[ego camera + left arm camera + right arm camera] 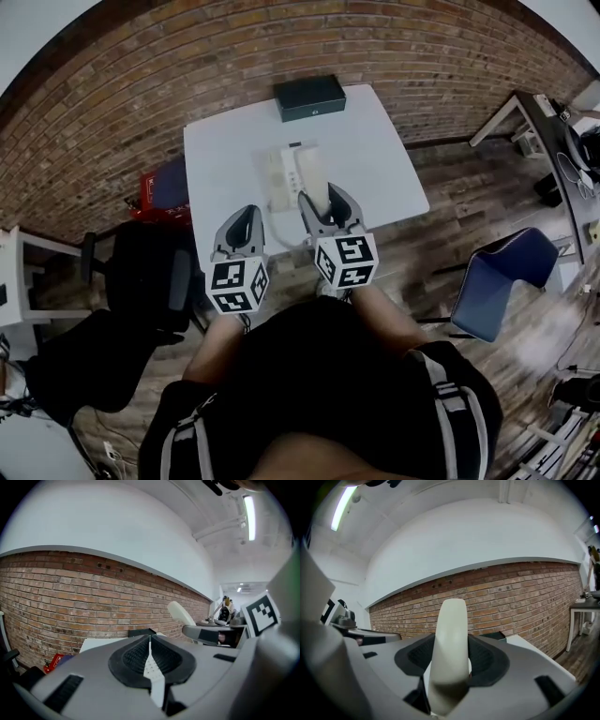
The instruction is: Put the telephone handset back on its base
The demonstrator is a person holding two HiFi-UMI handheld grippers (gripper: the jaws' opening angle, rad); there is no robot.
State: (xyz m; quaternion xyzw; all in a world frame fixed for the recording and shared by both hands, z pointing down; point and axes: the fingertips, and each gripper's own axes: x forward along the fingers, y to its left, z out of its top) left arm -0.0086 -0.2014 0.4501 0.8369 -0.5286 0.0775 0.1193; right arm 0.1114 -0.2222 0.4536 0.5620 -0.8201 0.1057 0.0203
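The cream telephone handset stands upright between the jaws of my right gripper, which is shut on it. In the head view the right gripper holds the handset over the near part of the white table, just right of the white phone base. My left gripper hangs at the table's near edge, left of the base. Its jaws are together with nothing held. From the left gripper view the handset shows tilted above the right gripper.
A black box lies at the table's far edge against the brick wall. A black office chair stands to the left, a blue chair to the right, and a red item lies beside the table.
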